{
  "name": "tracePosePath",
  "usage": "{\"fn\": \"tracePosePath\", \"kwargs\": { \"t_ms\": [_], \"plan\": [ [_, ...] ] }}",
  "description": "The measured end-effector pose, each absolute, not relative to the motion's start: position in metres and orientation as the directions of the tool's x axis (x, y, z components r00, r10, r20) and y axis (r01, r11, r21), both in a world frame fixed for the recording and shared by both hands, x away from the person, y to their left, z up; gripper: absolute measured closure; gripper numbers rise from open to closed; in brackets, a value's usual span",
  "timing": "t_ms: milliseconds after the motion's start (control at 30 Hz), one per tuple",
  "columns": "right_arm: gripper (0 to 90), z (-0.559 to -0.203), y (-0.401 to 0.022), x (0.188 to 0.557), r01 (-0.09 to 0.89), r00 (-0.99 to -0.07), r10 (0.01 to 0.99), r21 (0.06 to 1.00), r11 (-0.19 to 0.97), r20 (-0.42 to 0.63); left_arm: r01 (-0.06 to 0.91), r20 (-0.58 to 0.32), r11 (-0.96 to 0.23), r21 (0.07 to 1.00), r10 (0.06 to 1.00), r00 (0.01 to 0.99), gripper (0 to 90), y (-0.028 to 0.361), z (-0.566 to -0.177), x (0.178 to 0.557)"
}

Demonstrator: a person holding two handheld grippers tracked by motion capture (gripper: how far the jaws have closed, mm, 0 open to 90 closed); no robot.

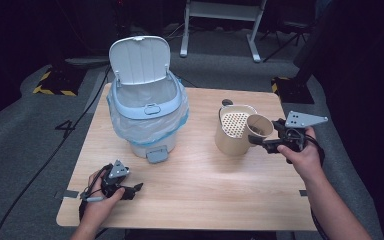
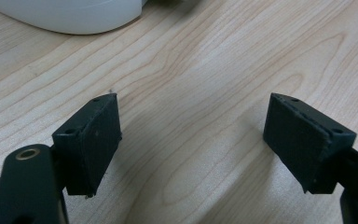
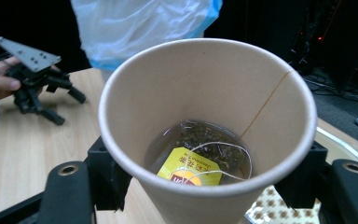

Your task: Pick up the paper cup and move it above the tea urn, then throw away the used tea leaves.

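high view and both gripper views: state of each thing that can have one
White pedal bin with plastic liner: lid up, upright.
Brown paper cup: clamped, holding a little liquid, wet tea leaves and a yellow tea tag.
Beige container with perforated strainer top: upright on the table.
Left hand-held gripper: open, over bare wood.
Right hand-held gripper: shut on the cup.

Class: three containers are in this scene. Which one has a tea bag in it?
The paper cup clamped in the right gripper. Neither the lined pedal bin nor the strainer-topped beige container shows one.

Tan paper cup (image 3: pixel 205 107), yellow tea tag (image 3: pixel 190 169), woodgrain table (image 2: pixel 191 70).
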State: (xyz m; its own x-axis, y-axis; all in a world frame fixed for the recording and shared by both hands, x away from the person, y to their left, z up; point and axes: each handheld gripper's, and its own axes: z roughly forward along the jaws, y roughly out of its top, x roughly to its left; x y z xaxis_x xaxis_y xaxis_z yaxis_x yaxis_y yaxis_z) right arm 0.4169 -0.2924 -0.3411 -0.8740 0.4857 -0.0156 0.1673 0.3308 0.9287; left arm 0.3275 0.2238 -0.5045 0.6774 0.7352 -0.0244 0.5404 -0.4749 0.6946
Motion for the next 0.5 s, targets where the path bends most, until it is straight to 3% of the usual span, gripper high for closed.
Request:
{"fn": "tracePosePath", "kwargs": {
  "t_ms": [500],
  "plan": [
    [32.0, -0.336, -0.293, 0.463, 0.211, -0.822, 0.569, 0.927, 0.31, -0.003, 0.54, -0.024, -0.475, 0.695, 0.735, 0.677, 19.3, 0.224, -0.504, 0.328]
  ]
}}
